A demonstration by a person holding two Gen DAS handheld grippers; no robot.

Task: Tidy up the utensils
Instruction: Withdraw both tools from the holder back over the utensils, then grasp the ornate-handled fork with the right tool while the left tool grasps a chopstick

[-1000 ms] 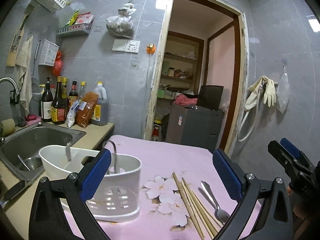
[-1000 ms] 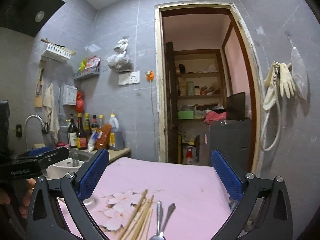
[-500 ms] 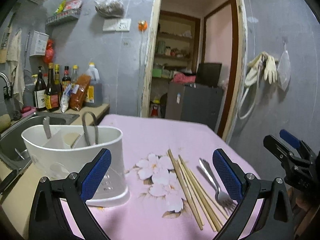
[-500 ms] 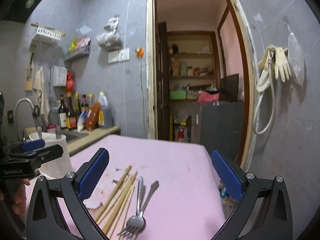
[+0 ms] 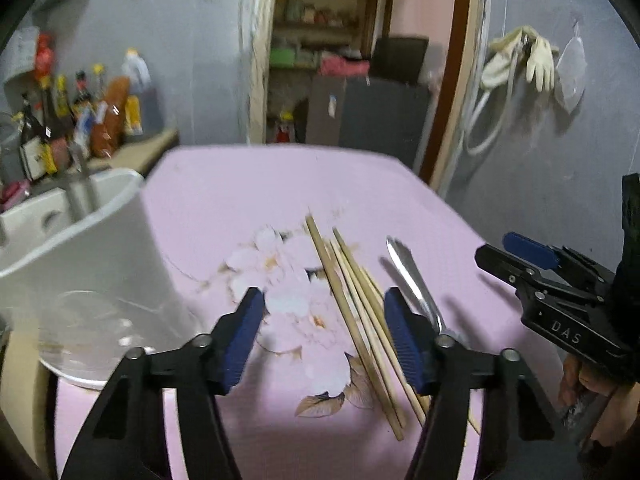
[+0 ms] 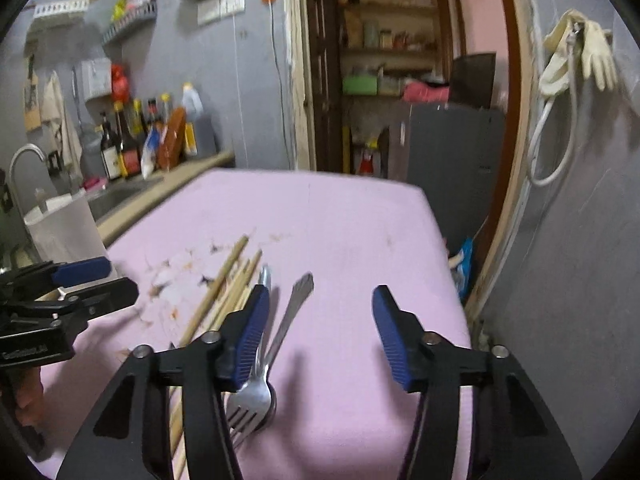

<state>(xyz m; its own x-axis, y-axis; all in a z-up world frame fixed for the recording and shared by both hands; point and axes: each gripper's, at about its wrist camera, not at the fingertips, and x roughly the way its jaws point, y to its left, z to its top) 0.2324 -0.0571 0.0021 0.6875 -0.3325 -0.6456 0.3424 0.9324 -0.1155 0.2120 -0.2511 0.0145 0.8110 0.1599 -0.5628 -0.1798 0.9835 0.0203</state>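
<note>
Pink table (image 5: 256, 184) — white caddy (image 5: 80, 248) beside chopsticks (image 5: 352, 300), fork (image 6: 256, 396).

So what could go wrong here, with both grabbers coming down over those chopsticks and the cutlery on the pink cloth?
The chopsticks lie loose, fanned and overlapping, so the closing left gripper may catch only some and scatter the rest. The fork lies against a second metal piece, so the closing right gripper might lift both or drop one. Nothing is pinched yet. The two grippers also work close together and could bump.
</note>
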